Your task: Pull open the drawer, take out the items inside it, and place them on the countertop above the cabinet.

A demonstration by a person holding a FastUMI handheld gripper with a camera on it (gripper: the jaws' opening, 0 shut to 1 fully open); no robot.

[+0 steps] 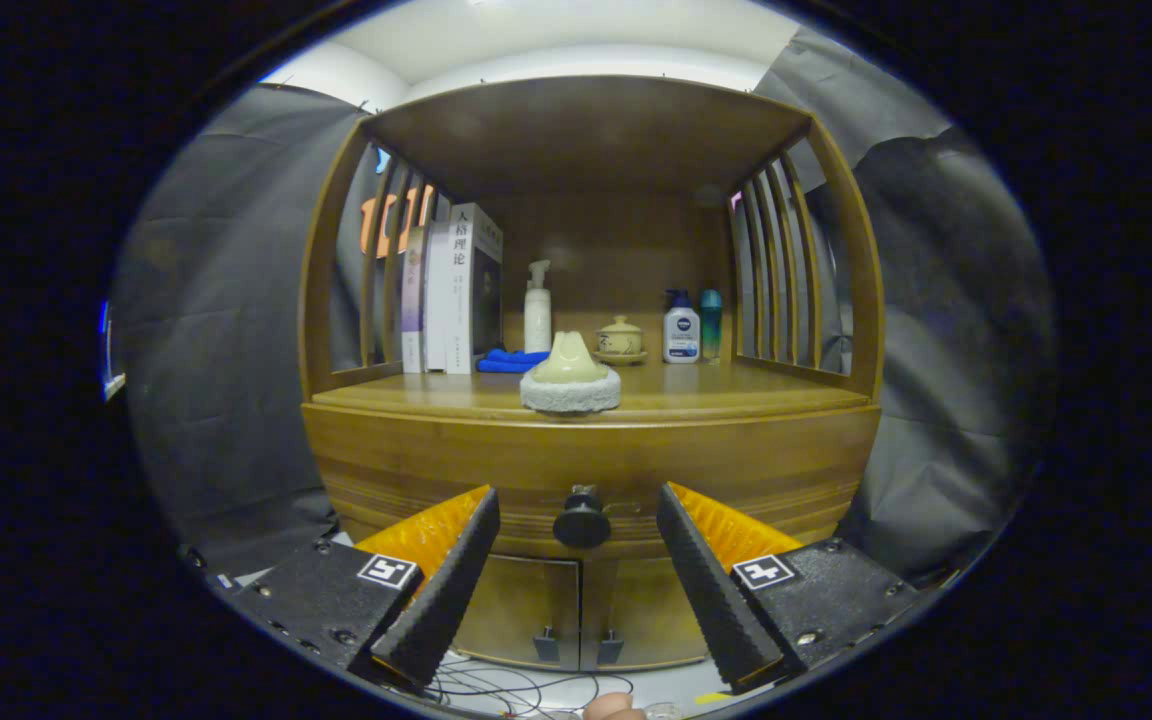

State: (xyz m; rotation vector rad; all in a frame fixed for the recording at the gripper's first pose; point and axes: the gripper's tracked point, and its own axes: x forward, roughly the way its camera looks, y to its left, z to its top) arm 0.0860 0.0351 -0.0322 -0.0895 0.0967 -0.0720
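Both fingers of the gripper (578, 575) stood spread apart, holding nothing, with the drawer knob (581, 522) just ahead of them and centred in the gap.

Drawer (591, 470) was shut flush in the cabinet front, its face running crosswise beneath the countertop (736, 400), its long axis side to side and its knob pointing straight out at the fingers. On the countertop's front edge sat a pale domed item on a fuzzy grey pad (570, 375); whether it came from the drawer could not be established. This fitted either a drawer awaiting opening or one emptied and closed again. Should the knob be taken, judgement is that both fingers ought to close squarely on its sides and draw straight back along the drawer's travel, without twisting. Books (451, 290) and bottles (681, 330) stood further back.
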